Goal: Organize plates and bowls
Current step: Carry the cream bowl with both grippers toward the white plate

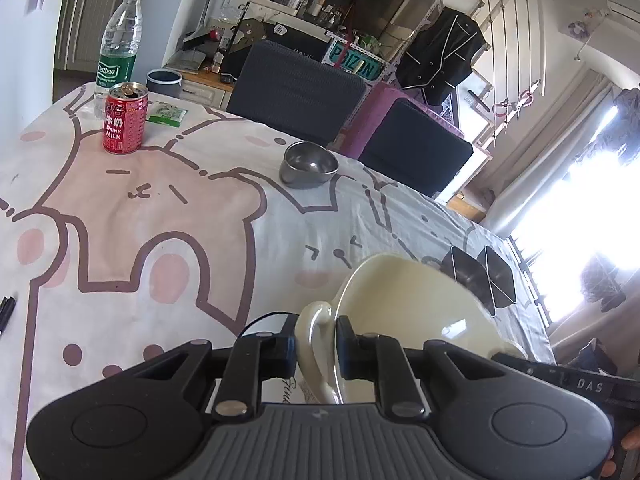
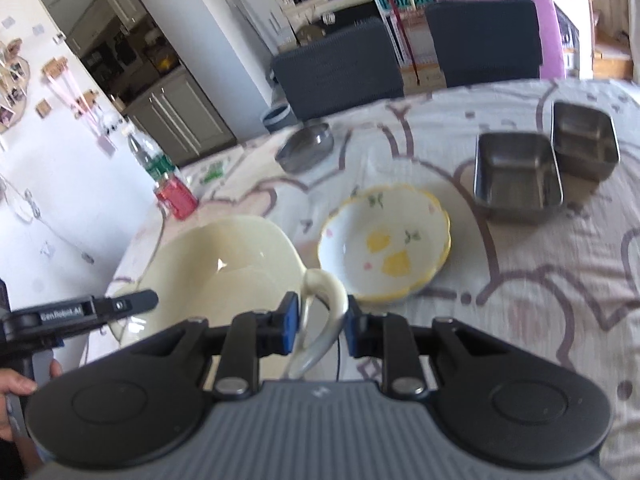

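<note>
Gripping a cream two-handled bowl (image 2: 224,264) by its loop handles, both grippers hold it above the cloth-covered surface (image 1: 160,216). The left gripper (image 1: 316,350) has its jaws narrowed on one handle, the right gripper (image 2: 320,322) likewise on the opposite handle. In the right wrist view, a scalloped yellow-rimmed bowl (image 2: 386,242) sits at one o'clock just past the handle, two square steel trays (image 2: 518,176) touching each other at two o'clock, and a round steel bowl (image 2: 306,148) at twelve o'clock near a red can (image 2: 178,198).
</note>
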